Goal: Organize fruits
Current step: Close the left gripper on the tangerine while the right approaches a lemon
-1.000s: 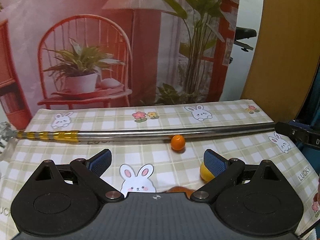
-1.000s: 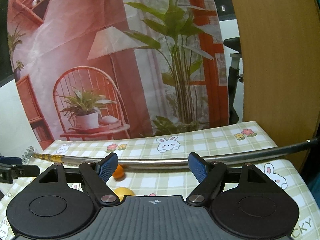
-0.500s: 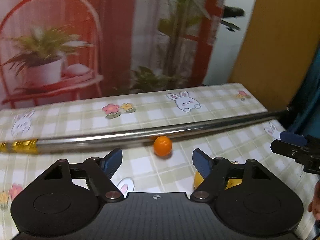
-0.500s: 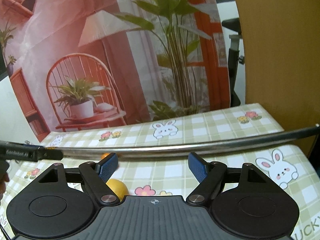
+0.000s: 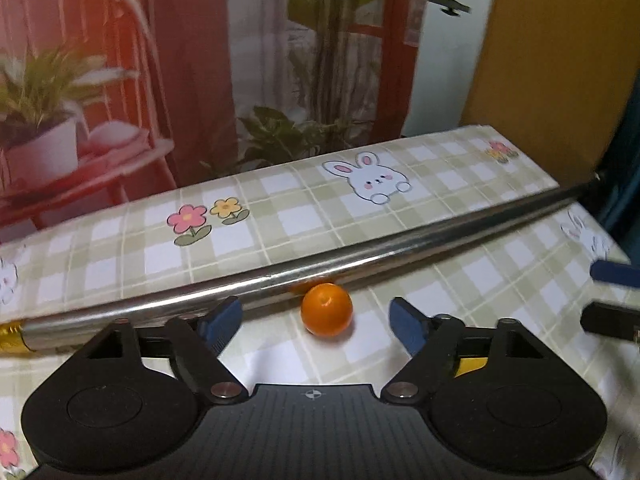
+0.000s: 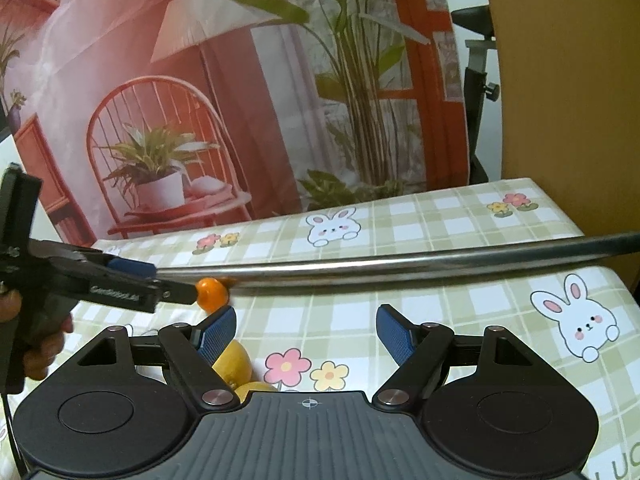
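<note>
Right now my left gripper [image 5: 314,322] has its jaws spread and opening wider, with nothing pinched; the small orange [image 5: 327,309] sits on the table just ahead of the gap, touching neither blue pad [image 5: 222,320]. It rests on the checked bunny tablecloth [image 5: 280,208] about midway along the table, pressed up beside a long metal rod [image 5: 304,272]. That rod lies across the cloth from the left edge to the right edge, its long axis running nearly parallel to the far edge, with a gold-coloured end [image 5: 10,338] at the left. It stands directly behind the orange and blocks any path beyond it. The orange is round, so it points no clear way; a small dimple shows on its top.

My right gripper [image 6: 306,330] is spread too, with nothing between its jaws, over a printed flower near the front edge. Two yellow fruits, likely lemons [image 6: 234,364], lie just beside its left finger, partly hidden under my gripper body. From this side I see the left gripper reaching in at the left edge, its tip just beside the orange, a hand [image 6: 40,354] wrapped on its handle.

Behind the table's far edge hangs a printed backdrop [image 6: 180,100] of a red chair and plants; a wooden panel [image 6: 560,80] stands past the right corner.
</note>
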A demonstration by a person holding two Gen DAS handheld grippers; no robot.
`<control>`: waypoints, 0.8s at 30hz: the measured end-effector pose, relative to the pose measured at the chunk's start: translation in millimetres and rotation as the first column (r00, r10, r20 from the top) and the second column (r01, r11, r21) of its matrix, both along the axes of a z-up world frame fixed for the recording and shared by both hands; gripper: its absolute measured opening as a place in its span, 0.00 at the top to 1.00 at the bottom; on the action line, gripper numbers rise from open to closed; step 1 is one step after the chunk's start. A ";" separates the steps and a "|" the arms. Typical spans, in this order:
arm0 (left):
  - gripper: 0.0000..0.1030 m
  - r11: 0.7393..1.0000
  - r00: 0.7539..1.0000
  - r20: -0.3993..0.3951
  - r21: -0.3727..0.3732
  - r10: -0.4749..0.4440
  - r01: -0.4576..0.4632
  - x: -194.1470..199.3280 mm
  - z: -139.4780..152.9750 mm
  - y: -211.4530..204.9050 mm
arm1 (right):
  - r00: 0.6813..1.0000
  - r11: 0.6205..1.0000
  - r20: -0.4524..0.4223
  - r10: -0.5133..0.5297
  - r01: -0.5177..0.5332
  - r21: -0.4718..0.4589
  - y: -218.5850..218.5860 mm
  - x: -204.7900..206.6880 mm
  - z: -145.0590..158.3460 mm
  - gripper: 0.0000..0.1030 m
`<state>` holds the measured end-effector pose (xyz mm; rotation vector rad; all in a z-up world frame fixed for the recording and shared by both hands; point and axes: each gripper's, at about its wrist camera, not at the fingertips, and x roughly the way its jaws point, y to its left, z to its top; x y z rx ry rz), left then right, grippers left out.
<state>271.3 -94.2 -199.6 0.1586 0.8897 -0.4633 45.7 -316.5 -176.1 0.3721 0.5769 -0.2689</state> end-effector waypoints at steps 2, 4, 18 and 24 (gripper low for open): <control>0.09 1.000 1.000 -0.002 0.016 0.018 -0.018 4.4 -2.2 -1.1 | 1.000 1.000 -0.003 -0.002 0.002 0.004 -1.2 0.9 -1.7 0.28; 0.09 0.998 1.000 0.017 0.051 0.020 -0.021 5.6 -4.6 -3.9 | 1.000 1.000 -0.006 -0.005 0.005 0.008 -2.8 1.3 -3.4 0.28; 0.18 0.993 0.993 0.049 0.065 -0.105 0.102 2.6 -13.4 -23.7 | 0.999 1.000 -0.032 0.013 -0.012 0.026 -2.3 11.8 -15.2 0.28; 0.37 0.992 0.994 0.010 0.067 -0.111 0.110 8.1 -22.4 -27.8 | 0.999 0.999 -0.039 0.019 -0.018 0.031 -1.4 14.0 -17.4 0.28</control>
